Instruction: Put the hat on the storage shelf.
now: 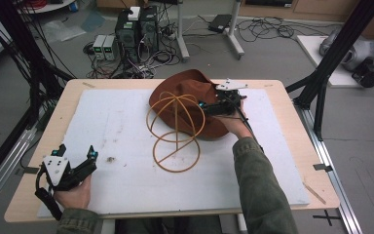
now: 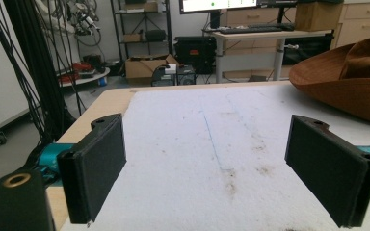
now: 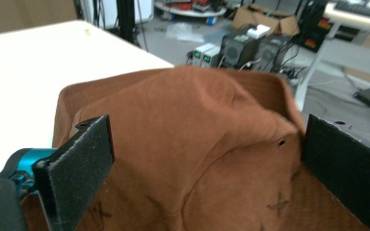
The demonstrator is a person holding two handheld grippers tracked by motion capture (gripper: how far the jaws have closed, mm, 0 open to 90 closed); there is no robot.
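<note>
Hat (image 1: pixel 187 95) is the job here: a soft brown felt-like piece, light and floppy, lying at the far middle of the white mat (image 1: pixel 126 141). Well left of the hat, your left gripper (image 1: pixel 75 155) rests near the mat's near edge, jaws apart on nothing. Just in front of the hat stands the wire hat stand (image 1: pixel 175 131), likely light and easy to tip. Over the hat's crown (image 3: pixel 197 120), your right gripper (image 3: pixel 207 159) straddles it, jaws apart. Pinch the crown's ridge; the brim would probably sag.
</note>
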